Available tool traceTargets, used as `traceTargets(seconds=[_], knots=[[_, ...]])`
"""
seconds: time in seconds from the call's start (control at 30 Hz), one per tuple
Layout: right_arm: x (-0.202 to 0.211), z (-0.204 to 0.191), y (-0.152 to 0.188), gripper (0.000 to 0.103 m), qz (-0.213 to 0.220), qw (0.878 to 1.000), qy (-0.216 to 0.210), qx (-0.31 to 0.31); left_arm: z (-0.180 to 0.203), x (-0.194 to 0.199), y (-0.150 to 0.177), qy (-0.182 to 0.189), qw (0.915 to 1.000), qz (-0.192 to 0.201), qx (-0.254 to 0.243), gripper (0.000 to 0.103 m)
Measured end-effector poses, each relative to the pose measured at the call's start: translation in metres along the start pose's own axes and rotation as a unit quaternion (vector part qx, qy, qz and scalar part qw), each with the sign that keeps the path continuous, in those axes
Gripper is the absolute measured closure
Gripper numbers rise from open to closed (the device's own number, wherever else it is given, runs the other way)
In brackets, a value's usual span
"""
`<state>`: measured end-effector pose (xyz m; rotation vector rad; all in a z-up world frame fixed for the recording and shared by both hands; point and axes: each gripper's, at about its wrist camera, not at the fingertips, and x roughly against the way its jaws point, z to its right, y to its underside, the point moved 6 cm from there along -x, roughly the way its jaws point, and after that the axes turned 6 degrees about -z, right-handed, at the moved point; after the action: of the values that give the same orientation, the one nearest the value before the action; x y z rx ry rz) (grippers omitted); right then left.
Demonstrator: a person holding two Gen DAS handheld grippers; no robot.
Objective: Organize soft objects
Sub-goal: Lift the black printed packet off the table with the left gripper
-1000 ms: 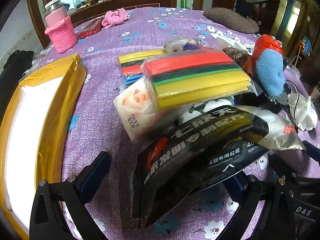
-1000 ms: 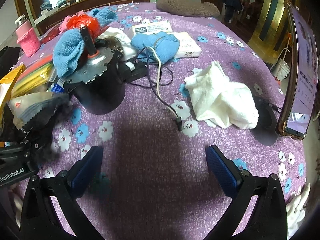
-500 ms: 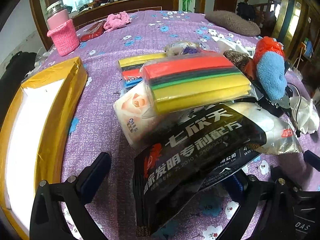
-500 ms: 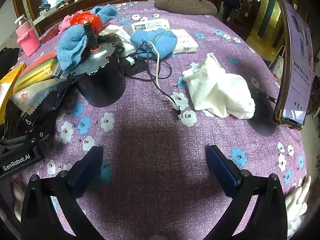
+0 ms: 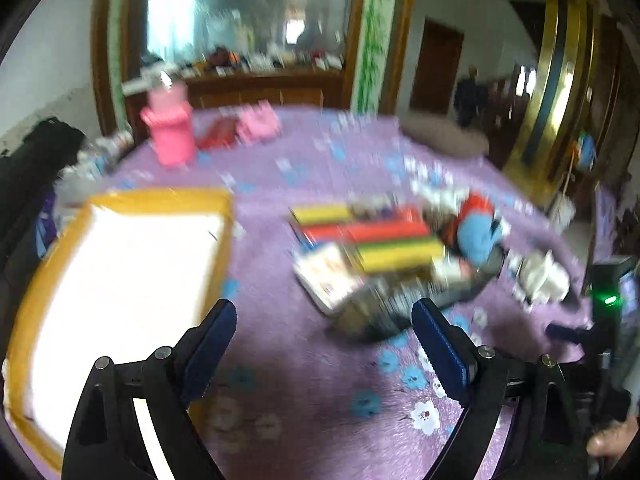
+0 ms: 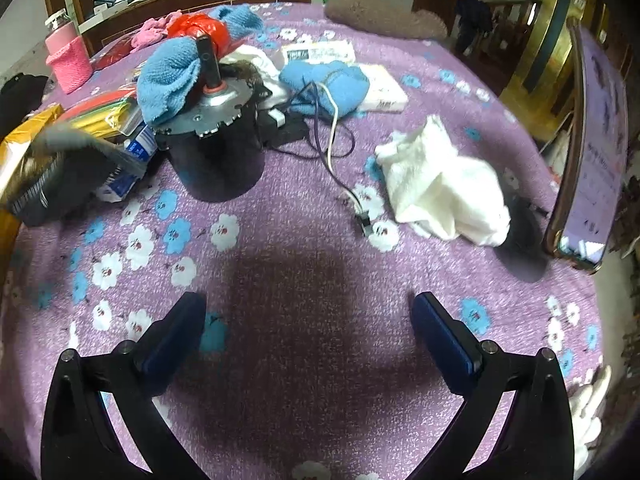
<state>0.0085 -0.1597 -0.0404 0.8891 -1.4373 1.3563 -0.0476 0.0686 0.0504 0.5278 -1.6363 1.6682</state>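
Note:
My left gripper [image 5: 324, 332] is open and empty, raised above the purple flowered cloth; its view is motion-blurred. Ahead lie a stack of coloured sponge packs [image 5: 384, 240], a tissue pack [image 5: 328, 276] and a dark foil bag [image 5: 384, 308]. A gold-rimmed box [image 5: 120, 264] lies to the left. My right gripper [image 6: 308, 332] is open and empty over bare cloth. A white towel [image 6: 444, 188] lies ahead right, a blue towel [image 6: 172, 72] drapes on a black motor [image 6: 216, 148], and another blue cloth [image 6: 328, 84] lies behind.
A pink knitted bottle [image 5: 170, 132] and pink cloth [image 5: 260, 122] stand at the far left. Cables [image 6: 332, 136] trail from the motor. A phone on a stand [image 6: 592, 144] is at the right edge. A brown cushion [image 6: 380, 16] lies far back.
My left gripper has let go of the dark foil bag, which now lies on the table, and has pulled back and up. The right gripper has barely moved.

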Motion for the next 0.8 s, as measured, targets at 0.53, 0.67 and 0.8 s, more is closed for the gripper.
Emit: traceTargets(seconds=[0.53,0.67,0.8], knots=[[0.083,0.028,-0.009,0.002,0.112,0.987,-0.099,-0.059,0.016,0.020,0.019,0.036,0.9945,0.001,-0.098,0.010],[0.087,0.040,-0.001,0.002,0.115,0.987,-0.098,-0.052,0.052,-0.004,0.012,0.051,0.9810,-0.023,-0.186,0.010],[0.099,0.059,0.005,0.002,0.126,0.983,-0.113,-0.067,0.082,-0.034,0.008,0.070,0.9658,-0.058,-0.243,0.009]])
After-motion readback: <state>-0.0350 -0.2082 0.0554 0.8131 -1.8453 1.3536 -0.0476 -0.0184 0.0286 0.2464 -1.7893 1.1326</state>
